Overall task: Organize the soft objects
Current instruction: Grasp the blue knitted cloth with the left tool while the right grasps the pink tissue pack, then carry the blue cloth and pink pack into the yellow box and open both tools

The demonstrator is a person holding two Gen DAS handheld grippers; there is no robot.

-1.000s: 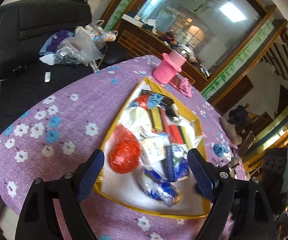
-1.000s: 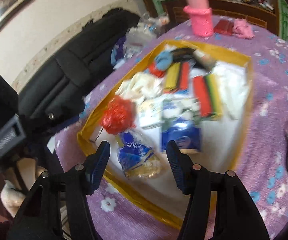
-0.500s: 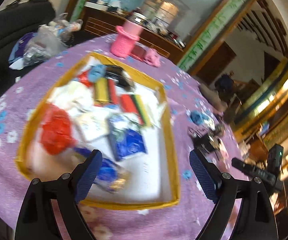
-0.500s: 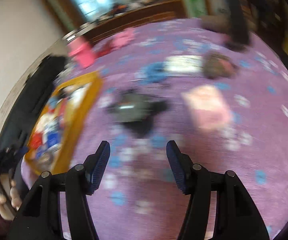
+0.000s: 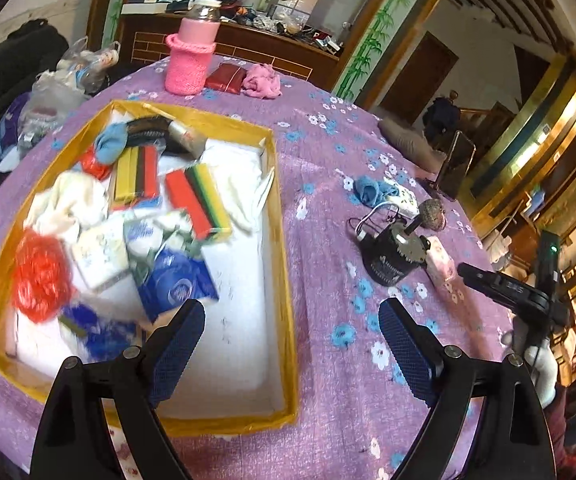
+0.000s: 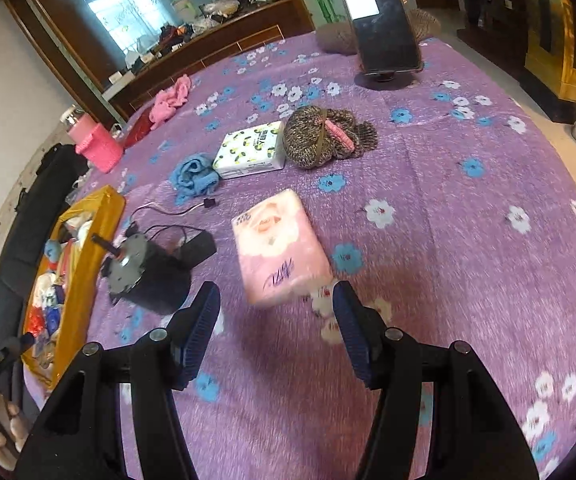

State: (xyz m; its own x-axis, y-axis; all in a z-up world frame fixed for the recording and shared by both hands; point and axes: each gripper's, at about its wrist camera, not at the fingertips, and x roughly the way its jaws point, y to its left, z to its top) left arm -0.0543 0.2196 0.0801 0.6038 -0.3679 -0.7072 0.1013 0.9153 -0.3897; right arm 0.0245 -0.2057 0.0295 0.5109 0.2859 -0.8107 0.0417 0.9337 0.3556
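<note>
A yellow-rimmed tray [image 5: 284, 264] on the purple flowered tablecloth holds several soft things: sponges, tissue packs, a red mesh ball [image 5: 40, 276]. My left gripper [image 5: 289, 344] is open and empty over the tray's near right corner. My right gripper [image 6: 276, 330] is open and empty, just short of a pink tissue pack [image 6: 282, 250]. Beyond it lie a white tissue pack [image 6: 250, 150], a blue cloth [image 6: 194, 174] and a brown knitted piece [image 6: 323, 136]. The tray shows at the left in the right wrist view [image 6: 84, 280].
A black motor with wires [image 6: 148, 268] lies between the tray and the pink pack. A phone on a stand [image 6: 383, 32] stands at the far edge. A pink knit-covered jar [image 5: 190, 60], a red wallet [image 5: 226, 78] and a pink cloth [image 5: 262, 80] sit at the back.
My right gripper swung away from the tray to the right and now faces the pink tissue pack. My left gripper shifted right toward the tray's right corner. Both stayed open.
</note>
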